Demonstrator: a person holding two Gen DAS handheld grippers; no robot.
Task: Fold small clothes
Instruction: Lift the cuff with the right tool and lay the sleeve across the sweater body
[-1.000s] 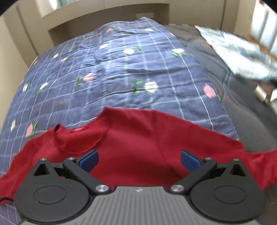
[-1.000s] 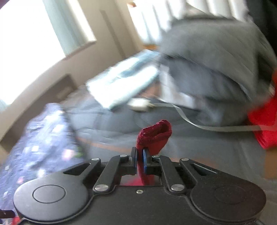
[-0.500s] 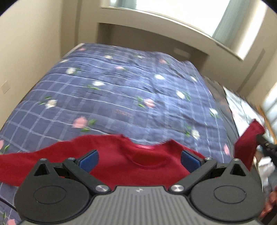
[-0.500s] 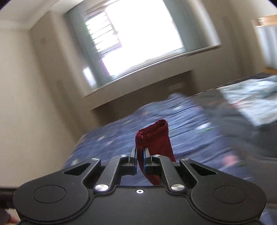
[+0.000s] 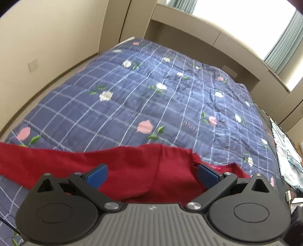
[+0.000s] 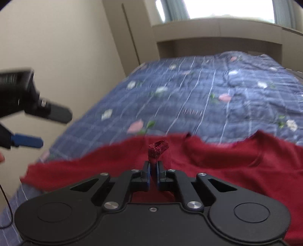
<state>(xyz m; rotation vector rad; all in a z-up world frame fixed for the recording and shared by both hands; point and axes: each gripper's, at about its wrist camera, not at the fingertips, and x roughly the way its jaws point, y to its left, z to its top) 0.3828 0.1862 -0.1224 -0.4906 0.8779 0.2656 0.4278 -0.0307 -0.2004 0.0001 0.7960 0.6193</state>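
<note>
A red sweater [image 6: 236,170] lies spread across the near end of a bed, on a blue checked quilt [image 5: 151,98] printed with pink and white flowers. In the right wrist view its round neckline sits to the right of centre, and one arm of the garment stretches away toward the left edge of the bed. The right gripper [image 6: 153,168] has its jaws pressed together on a sleeve cuff [image 6: 158,149], which stands up out of the grip as a small crumpled tube of red knit (its open end facing the camera).

The left gripper [image 5: 151,173] hovers above the sweater with its jaws wide apart, the blue pads [image 5: 96,173] clear of the cloth and nothing between them. From the right wrist camera the same tool shows at the far left of the frame, one blue fingertip and one dark one pointing in over the bed edge.

Beyond the quilt, a beige wall [image 5: 47,37] runs along the left side of the bed. A bright window [image 6: 227,8] with grey-green curtains sits above a boxed ledge at the head. A pale patterned cloth [image 5: 286,160] lies at the right edge of the left wrist view.
</note>
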